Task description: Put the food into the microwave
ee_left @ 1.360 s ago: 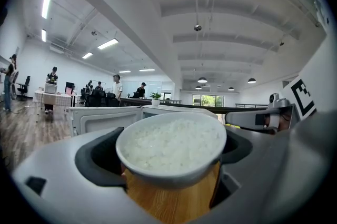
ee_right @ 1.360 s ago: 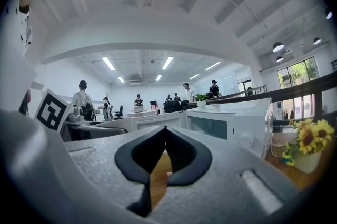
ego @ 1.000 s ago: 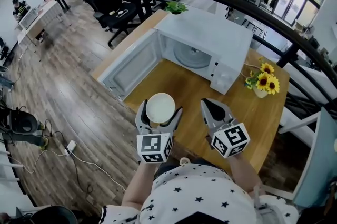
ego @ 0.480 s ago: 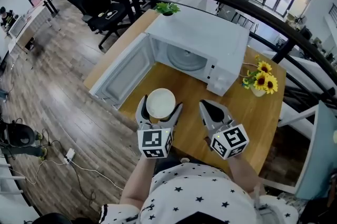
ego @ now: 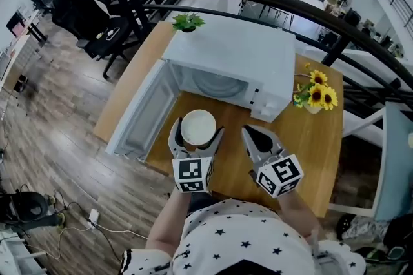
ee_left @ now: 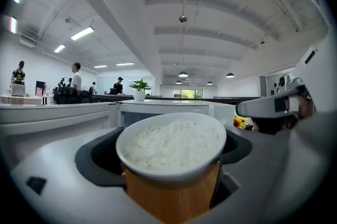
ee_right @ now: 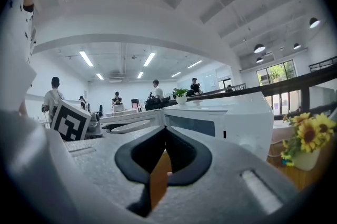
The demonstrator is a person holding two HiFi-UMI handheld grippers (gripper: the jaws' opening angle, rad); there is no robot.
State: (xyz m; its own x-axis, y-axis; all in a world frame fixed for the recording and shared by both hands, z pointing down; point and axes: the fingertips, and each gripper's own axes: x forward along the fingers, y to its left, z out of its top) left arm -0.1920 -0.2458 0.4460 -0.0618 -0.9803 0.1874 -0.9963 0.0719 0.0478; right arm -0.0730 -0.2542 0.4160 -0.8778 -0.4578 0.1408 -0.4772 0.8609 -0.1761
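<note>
A white bowl of rice sits between the jaws of my left gripper, which is shut on it above the wooden table. In the left gripper view the bowl of rice fills the jaw gap, with the white microwave straight ahead. The microwave stands at the table's far side with its door swung open to the left. My right gripper hovers beside the bowl, jaws shut with nothing in them.
A vase of sunflowers stands right of the microwave. A small potted plant sits behind it. A dark curved railing runs past the table's far side. Office chairs and people are off to the far left.
The view has shifted: the microwave and table now sit lower and more centred. Both grippers keep their pose, the left still holding the bowl.
</note>
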